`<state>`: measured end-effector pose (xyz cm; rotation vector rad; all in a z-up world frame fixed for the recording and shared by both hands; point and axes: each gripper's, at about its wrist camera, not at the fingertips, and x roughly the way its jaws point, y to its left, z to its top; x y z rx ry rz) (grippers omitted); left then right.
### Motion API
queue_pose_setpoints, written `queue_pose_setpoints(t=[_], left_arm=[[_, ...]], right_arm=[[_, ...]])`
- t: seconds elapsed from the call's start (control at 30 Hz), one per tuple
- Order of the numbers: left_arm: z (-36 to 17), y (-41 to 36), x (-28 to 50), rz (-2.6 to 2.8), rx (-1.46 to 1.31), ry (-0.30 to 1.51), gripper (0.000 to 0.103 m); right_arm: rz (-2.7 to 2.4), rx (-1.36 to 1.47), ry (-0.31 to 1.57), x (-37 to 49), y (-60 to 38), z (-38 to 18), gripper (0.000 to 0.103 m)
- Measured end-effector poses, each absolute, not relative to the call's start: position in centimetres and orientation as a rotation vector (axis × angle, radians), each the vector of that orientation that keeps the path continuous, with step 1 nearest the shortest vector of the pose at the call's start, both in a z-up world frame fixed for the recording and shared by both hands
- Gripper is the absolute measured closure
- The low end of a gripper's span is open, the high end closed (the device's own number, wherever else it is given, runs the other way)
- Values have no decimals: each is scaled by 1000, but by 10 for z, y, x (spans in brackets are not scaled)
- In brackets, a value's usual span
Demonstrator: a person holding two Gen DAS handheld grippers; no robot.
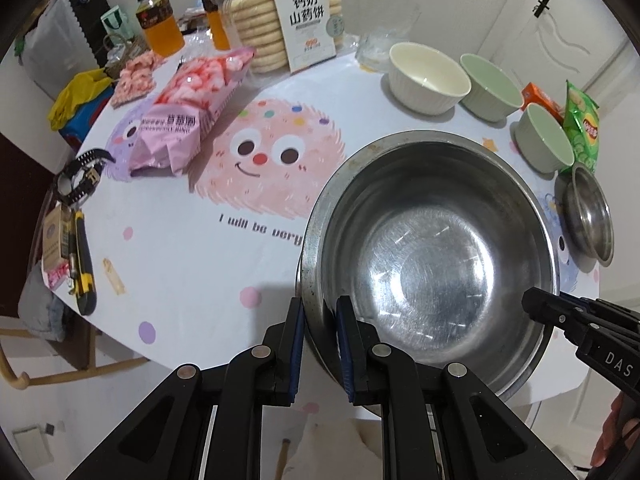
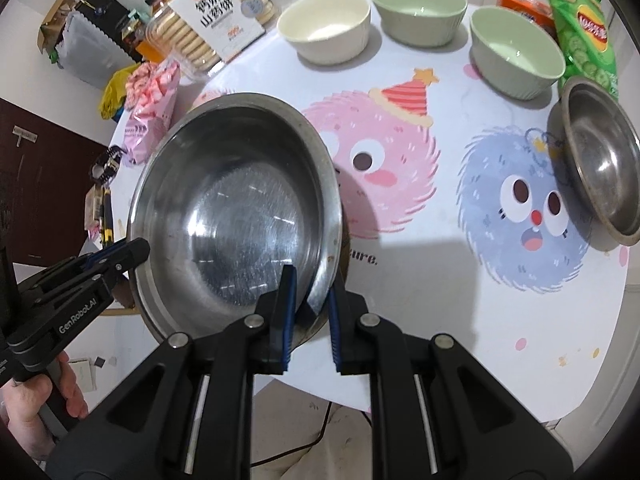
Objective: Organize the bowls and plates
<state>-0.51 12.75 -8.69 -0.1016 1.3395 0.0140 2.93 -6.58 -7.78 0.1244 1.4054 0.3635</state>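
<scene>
A large steel bowl (image 1: 432, 256) is held tilted above the table's near edge by both grippers. My left gripper (image 1: 320, 312) is shut on its left rim. My right gripper (image 2: 312, 284) is shut on its right rim, and the bowl (image 2: 236, 216) fills the left of the right wrist view. A small steel bowl (image 2: 600, 160) sits tilted at the right edge, also in the left wrist view (image 1: 588, 216). A cream bowl (image 2: 324, 24) and two green bowls (image 2: 418, 8) (image 2: 516, 52) stand in a row at the far side.
A cookie pack (image 1: 296, 16), a pink snack bag (image 1: 188, 108) and juice bottles (image 1: 158, 20) crowd the far left. A green chip bag (image 2: 580, 28) and an orange box (image 2: 520, 4) stand at the far right. A utility knife (image 1: 82, 268) lies at the left edge.
</scene>
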Motion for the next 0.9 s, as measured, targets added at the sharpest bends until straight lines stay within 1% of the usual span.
queue_pose_setpoints(t=[0.63,0.9], left_arm=[[-112,132,-4,28,-75,1406,87],[-119,134,-4,31,-76,1429,86]], right_arm=[[357,85,1512,35,-52,-106,85],[355,47,1527,36,-47,-111,84]])
